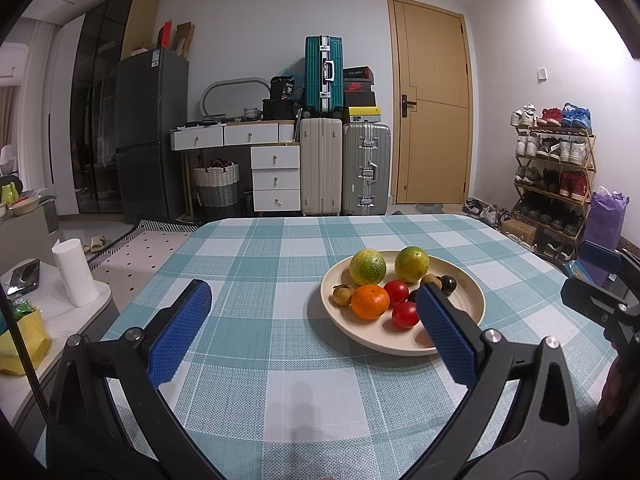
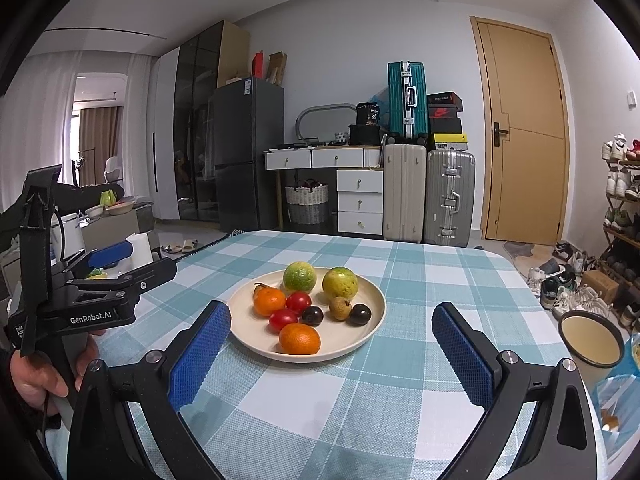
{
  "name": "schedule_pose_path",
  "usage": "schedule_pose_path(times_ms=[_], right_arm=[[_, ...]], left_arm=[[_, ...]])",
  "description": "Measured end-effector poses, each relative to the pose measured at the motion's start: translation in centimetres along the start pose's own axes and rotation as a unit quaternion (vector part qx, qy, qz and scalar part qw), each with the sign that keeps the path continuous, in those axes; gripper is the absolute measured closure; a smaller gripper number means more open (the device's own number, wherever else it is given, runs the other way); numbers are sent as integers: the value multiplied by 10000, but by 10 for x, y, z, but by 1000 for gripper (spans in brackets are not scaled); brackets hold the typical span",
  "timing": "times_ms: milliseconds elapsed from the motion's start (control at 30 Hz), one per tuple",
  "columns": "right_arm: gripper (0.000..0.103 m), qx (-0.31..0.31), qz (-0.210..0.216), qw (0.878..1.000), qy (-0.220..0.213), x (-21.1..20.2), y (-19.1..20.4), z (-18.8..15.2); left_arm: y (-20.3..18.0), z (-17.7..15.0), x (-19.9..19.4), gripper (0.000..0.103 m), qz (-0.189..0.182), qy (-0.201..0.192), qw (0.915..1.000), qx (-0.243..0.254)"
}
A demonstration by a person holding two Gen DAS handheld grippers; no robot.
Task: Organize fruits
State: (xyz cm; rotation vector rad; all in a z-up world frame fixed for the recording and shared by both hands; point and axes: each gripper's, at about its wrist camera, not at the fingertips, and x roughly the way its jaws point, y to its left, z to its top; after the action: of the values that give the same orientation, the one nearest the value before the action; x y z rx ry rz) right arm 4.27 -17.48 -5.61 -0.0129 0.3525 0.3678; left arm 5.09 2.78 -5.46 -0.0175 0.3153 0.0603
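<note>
Cream-coloured plate point(image 2: 372, 322) is sat on the checked tablecloth point(image 2: 360, 400), and all the fruit is piled on it: two green-yellow citrus point(image 2: 300, 276) at the far side, two oranges, two red tomatoes point(image 2: 298, 302), a couple of dark plums point(image 2: 360, 314) and some small brown ones.

The bit that matters: the near orange point(image 2: 300, 338) is found almost dead ahead of the right gripper point(image 2: 331, 354), just beyond the tips and a touch left of centre between the blue pads point(image 2: 200, 356). From the left gripper point(image 1: 314, 330) the whole plate is seen off to the right, with one pad overlapping the plate's near right rim in that view, so nothing is lined up between its fingers.

Both grippers are held wide apart with nothing pinched, hovering over the cloth.

Round fruit, so no long axis to be worried about; any approach angle can be used. The right gripper is judged the nearer and better aligned. A second empty bowl point(image 2: 592, 340) is spotted at the right table edge, probably where things get sorted to.
</note>
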Motion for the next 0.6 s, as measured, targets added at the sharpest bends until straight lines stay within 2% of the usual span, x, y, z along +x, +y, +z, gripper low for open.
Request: schedule_pose_path(times_ms=[500,600], right_arm=[[0,1,1,10000,-4,0,0,0],[0,1,1,10000,-4,0,0,-1]], left_arm=[[0,0,0,1,3,0,10000,-1],[1,0,0,1,97,-3,9999,-24]])
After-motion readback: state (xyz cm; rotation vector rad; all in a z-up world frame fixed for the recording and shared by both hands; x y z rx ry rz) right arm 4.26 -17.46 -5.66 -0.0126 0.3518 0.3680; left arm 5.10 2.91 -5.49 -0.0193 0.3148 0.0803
